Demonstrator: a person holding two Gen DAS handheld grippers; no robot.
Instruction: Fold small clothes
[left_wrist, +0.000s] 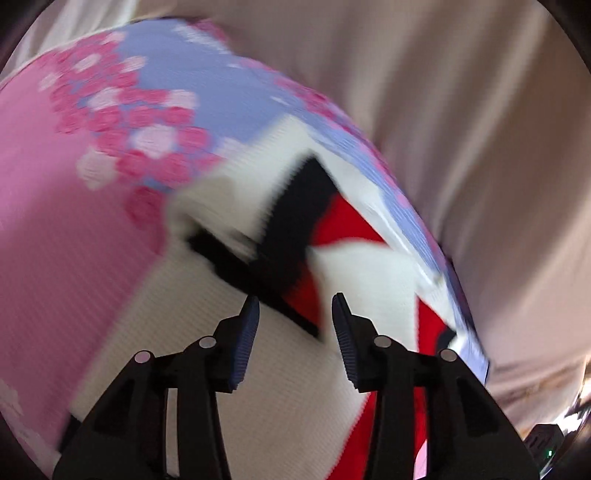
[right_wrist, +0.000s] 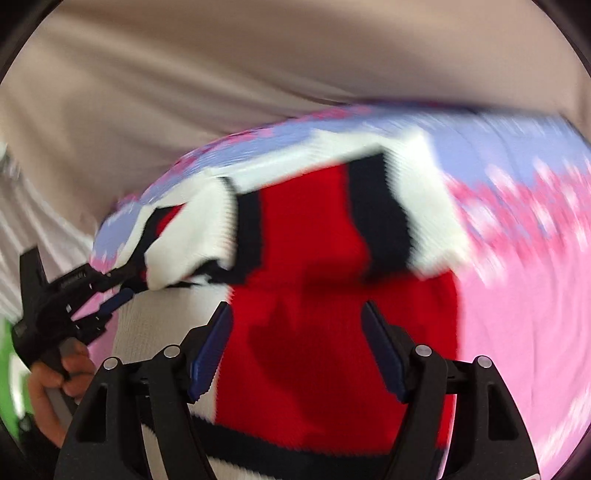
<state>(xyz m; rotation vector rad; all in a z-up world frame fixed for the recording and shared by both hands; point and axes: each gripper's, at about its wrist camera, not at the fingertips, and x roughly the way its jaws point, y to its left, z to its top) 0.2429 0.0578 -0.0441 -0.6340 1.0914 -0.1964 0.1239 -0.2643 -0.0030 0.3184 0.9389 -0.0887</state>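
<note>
Evidently both grippers, left (left_wrist: 295, 306) and right (right_wrist: 297, 314), hung parted and empty over the sweater (right_wrist: 332, 295) on the mat (left_wrist: 55, 240).

Ribbed knit sweater (right_wrist: 314, 295); matt black plastic fingers (right_wrist: 384, 350).

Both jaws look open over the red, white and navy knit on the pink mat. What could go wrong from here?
1. Nothing is held: the left gripper and right gripper stand open above the knit garment, so the fold may relax.
2. The folded-over white part lies loosely bunched; a careless grab could pull it open.
3. The garment sits near the edge of the pink floral mat and could slide off if dragged.
</note>
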